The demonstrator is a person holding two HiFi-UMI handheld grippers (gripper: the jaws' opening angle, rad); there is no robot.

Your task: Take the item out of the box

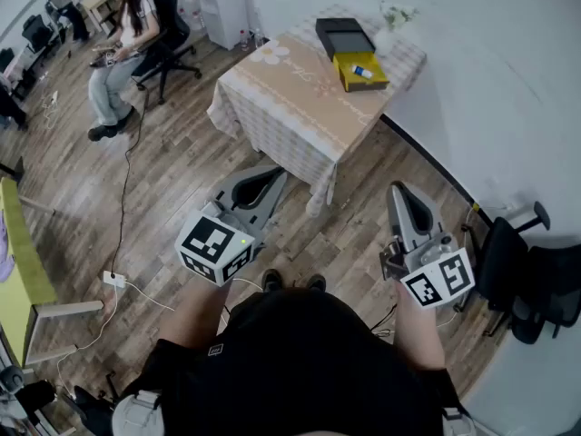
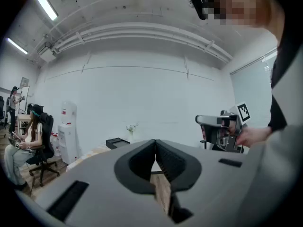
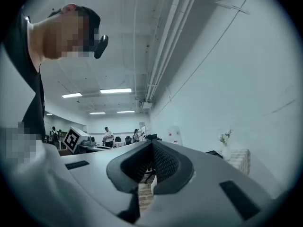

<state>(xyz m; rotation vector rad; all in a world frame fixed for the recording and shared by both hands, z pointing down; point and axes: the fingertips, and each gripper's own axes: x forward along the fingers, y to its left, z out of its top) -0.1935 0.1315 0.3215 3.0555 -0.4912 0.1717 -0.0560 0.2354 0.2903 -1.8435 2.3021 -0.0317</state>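
On the cloth-covered table [image 1: 290, 98] ahead lies an open yellow box [image 1: 360, 71] with a small blue and white item [image 1: 361, 72] inside. Its black lid [image 1: 344, 35] rests just behind it, next to a small vase [image 1: 392, 21]. My left gripper [image 1: 275, 174] and right gripper [image 1: 400, 190] hang at waist height, short of the table, both shut and empty. In the left gripper view the jaws [image 2: 155, 142] meet at the tip, with the black lid [image 2: 117, 143] far off. In the right gripper view the jaws [image 3: 152, 144] are likewise closed.
A person sits on an office chair [image 1: 123, 34] at the far left. A water dispenser [image 1: 222, 3] stands by the back wall. A cable and power strip [image 1: 114, 280] lie on the wooden floor. A black chair [image 1: 531, 280] is at my right, a yellow-green table [image 1: 18, 271] at my left.
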